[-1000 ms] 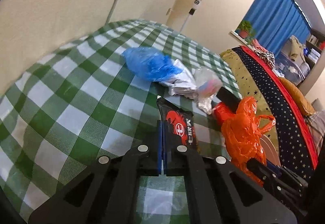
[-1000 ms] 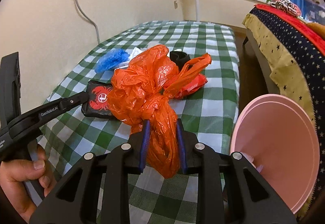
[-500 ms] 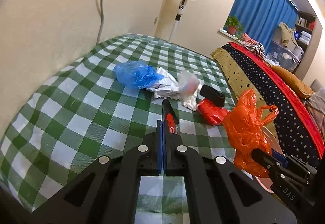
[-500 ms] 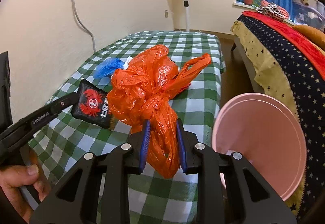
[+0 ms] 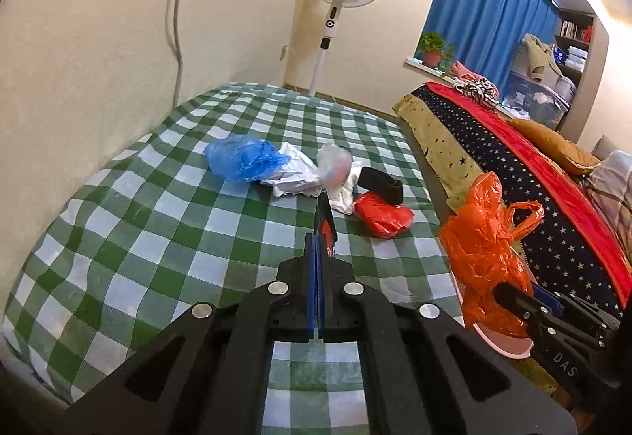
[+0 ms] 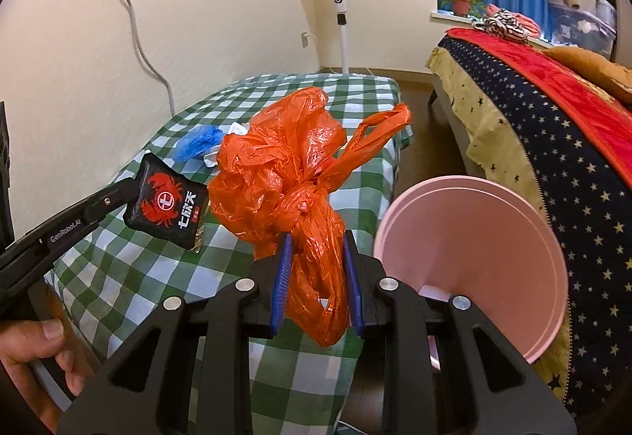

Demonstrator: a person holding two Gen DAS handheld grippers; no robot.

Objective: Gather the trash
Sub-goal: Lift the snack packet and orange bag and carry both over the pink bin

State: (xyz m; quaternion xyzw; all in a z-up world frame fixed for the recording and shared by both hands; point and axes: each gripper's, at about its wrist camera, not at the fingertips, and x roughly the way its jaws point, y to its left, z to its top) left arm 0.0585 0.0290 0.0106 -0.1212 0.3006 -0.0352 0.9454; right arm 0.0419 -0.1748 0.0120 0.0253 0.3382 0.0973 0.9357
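Now both pieces of trash are held clear of the checked bed, and the step in hand appears to be carrying them to the pink bin. The left gripper is pressed shut on the edge of the black packet; the right gripper is pinched on the neck of the orange bag, its jaws kept apart only by the bunched plastic. For a clean drop, each item should be brought fully over the bin's mouth before the jaws are spread, and the loose bag lowered inside the rim so that its handle loop is not caught on the edge. The thin hold on the packet should not be relaxed on the way.

From the right wrist the bin's open mouth, just right of the bag, and the packet's crab print are shown; in the left wrist view the packet is seen edge-on and only a sliver of the bin is visible below the bag. What is left on the bed is best seen from the left wrist: a blue bag, white wrappers, a black item and a red bag.
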